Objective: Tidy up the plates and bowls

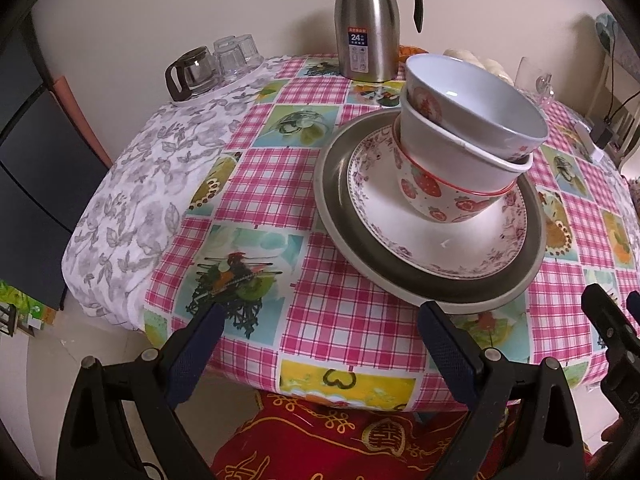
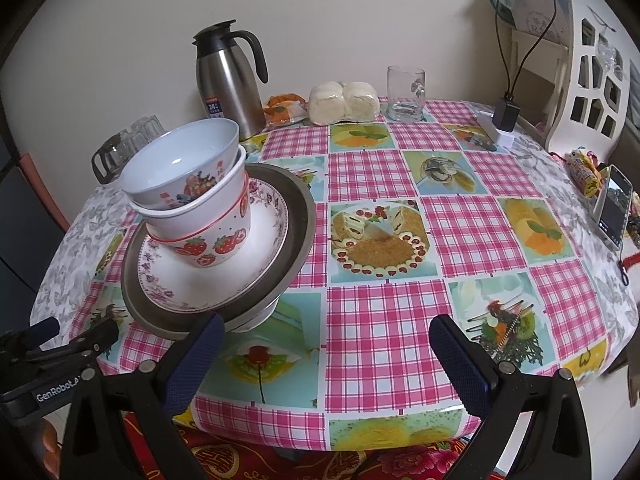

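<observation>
Both claws stand wide apart and grip nothing; the left gripper (image 1: 320,320) hovers at the near table edge, its right-hand finger just before the rim of the grey metal plate (image 1: 332,200), and the right gripper (image 2: 326,334) hangs beside it over bare tablecloth (image 2: 380,340). Going left to right across the table: a glass pot (image 1: 188,74) and tumblers (image 1: 236,56) sit at the far left corner; then the steel thermos (image 1: 366,36); then the stack, where the floral plate (image 1: 384,208) lies inside the metal one, with the strawberry bowl (image 1: 436,196), a plain white bowl (image 1: 452,152) and a blue-lined bowl (image 1: 476,100) nested on top; further right are wrapped buns (image 2: 344,102) and a glass mug (image 2: 404,94). The pile looks gathered already, yet the upper bowls lean; I judge the work nearly finished. To steady it well, close gently on the top bowl's rim, lift straight, and reseat it level; nudging the plates risks tipping the tower.
</observation>
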